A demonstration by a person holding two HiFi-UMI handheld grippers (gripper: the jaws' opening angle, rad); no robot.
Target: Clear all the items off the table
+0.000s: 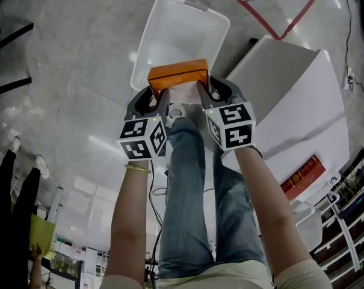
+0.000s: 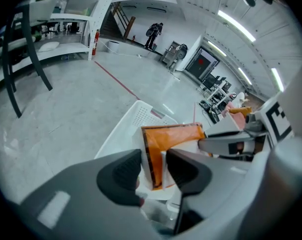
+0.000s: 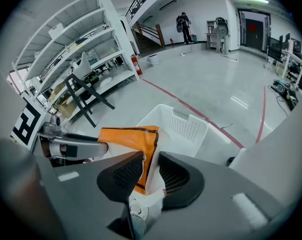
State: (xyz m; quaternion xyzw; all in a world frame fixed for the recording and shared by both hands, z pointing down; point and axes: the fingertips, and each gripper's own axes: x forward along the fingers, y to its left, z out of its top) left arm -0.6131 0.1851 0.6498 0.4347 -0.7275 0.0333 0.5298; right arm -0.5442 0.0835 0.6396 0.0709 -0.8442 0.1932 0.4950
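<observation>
Two grips on one orange bag [image 1: 177, 75] — left gripper [image 2: 153, 167], right gripper [image 3: 151, 170]; white basket [image 1: 178, 34] below

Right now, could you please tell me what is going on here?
A person grips an orange-and-white pack by its two ends, the left gripper shut on one end and the right gripper on the other. The pack hangs over the near edge of a white basket on the floor, not yet in it. Beside it stands a white table with a red box on it.
</observation>
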